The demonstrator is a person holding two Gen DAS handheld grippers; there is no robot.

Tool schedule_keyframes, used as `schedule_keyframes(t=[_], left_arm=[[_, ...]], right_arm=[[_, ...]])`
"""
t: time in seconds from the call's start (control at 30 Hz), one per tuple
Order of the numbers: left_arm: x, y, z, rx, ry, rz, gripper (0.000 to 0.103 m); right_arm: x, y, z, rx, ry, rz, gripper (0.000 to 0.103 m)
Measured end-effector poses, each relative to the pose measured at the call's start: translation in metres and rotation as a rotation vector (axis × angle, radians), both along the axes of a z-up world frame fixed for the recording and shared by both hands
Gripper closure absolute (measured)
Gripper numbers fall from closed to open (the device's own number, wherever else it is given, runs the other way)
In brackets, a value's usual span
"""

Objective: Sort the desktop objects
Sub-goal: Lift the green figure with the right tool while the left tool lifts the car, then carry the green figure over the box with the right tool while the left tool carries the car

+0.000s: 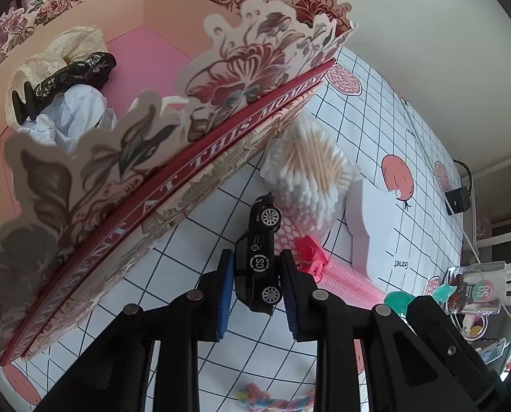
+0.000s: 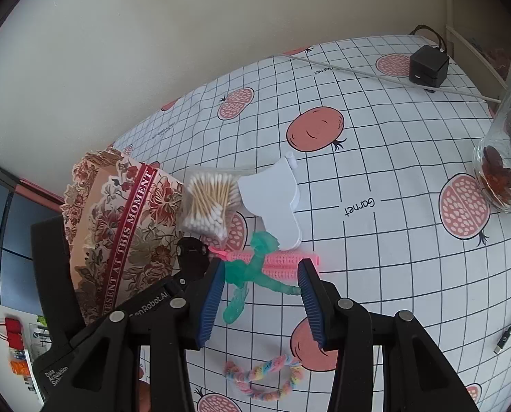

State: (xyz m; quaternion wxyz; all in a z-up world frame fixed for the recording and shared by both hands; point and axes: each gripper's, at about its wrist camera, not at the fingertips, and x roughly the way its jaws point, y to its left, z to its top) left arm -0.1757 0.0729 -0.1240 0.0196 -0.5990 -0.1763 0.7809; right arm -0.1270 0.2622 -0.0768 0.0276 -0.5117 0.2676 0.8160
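My left gripper (image 1: 257, 262) is shut on a small black toy car (image 1: 260, 257) and holds it above the table, beside the floral storage box (image 1: 186, 158). Inside the box lie a black hair clip (image 1: 66, 82), cream lace and white fabric. My right gripper (image 2: 260, 281) is open around a teal translucent toy figure (image 2: 252, 271) that lies across a pink ribbed zipper piece (image 2: 282, 261). The left gripper's black tip (image 2: 192, 254) shows at the box's side in the right wrist view.
A bag of cotton swabs (image 2: 214, 202) and a white foam shape (image 2: 276, 202) lie next to the box. A pastel braided rope ring (image 2: 265, 374) lies near me. A glass jar (image 2: 506, 158), a black charger (image 2: 428, 65) and cables sit at the right.
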Motion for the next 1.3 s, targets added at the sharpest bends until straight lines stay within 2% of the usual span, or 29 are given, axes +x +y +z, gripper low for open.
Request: schedule_keyframes(t=[0.57, 0.97, 1.13, 1.3], left_arm=[[-0.001, -0.009, 0.089, 0.090, 0.231, -0.013, 0.076], [0.017, -0.049, 0.163, 0.134, 0.430, 0.034, 0.076], [0.021, -0.070, 0.176, 0.139, 0.477, 0.065, 0.076], [0.021, -0.092, 0.177, 0.142, 0.487, 0.109, 0.076]], right_arm=[[0.006, -0.005, 0.073, -0.010, 0.205, -0.042, 0.056], [0.027, -0.006, 0.132, -0.043, 0.392, -0.069, 0.056], [0.032, -0.014, 0.146, -0.044, 0.433, -0.060, 0.056], [0.030, -0.029, 0.153, -0.041, 0.453, -0.037, 0.056]])
